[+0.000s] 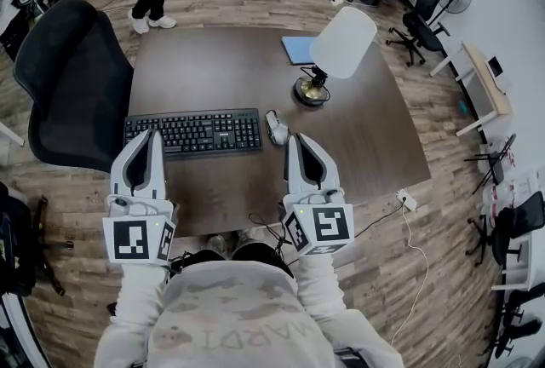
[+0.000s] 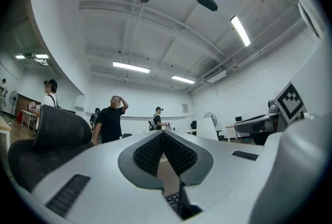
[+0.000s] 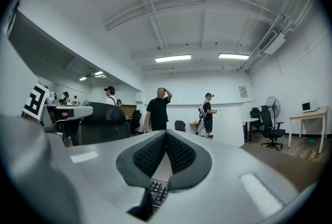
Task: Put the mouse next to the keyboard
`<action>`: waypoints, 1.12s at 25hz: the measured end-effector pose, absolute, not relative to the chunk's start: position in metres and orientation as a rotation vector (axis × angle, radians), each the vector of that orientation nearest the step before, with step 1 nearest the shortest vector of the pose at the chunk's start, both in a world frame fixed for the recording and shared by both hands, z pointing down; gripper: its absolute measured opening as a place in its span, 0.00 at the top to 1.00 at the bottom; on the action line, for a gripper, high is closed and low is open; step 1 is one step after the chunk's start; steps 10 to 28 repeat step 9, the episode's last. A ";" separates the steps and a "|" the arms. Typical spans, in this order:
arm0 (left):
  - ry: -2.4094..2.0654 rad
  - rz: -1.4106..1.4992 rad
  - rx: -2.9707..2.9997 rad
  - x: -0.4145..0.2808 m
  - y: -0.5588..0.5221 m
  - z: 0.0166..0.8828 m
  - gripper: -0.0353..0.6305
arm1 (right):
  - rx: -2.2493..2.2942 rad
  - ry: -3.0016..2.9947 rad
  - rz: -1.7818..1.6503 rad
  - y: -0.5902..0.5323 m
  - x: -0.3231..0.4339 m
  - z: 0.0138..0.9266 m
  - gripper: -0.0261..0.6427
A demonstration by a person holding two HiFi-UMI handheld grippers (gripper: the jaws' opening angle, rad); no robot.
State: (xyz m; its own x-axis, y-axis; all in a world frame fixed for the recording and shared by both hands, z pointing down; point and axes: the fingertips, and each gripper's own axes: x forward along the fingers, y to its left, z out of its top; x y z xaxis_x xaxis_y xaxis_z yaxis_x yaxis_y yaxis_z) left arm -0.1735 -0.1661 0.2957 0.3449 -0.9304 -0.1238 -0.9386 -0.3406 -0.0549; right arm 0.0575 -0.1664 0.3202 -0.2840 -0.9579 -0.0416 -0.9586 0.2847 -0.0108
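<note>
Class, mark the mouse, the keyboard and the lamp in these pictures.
mouse (image 1: 276, 128), head view, middle of its back.
keyboard (image 1: 194, 134), head view, central keys.
lamp (image 1: 342, 43), head view, centre of its white shade.

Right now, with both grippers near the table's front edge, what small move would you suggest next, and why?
I would probably just draw both grippers back. The mouse already lies beside the right end of the keyboard, with a small gap, and the left gripper and right gripper both have shut jaws holding nothing.
</note>
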 end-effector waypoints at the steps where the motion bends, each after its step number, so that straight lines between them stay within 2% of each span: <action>1: 1.732 0.106 -2.478 -0.174 -0.166 0.295 0.94 | -1.854 2.485 0.024 -0.167 0.057 0.320 0.94; 28: 1.735 0.109 -2.474 -0.175 -0.167 0.291 0.94 | -1.847 2.484 0.024 -0.168 0.056 0.316 0.95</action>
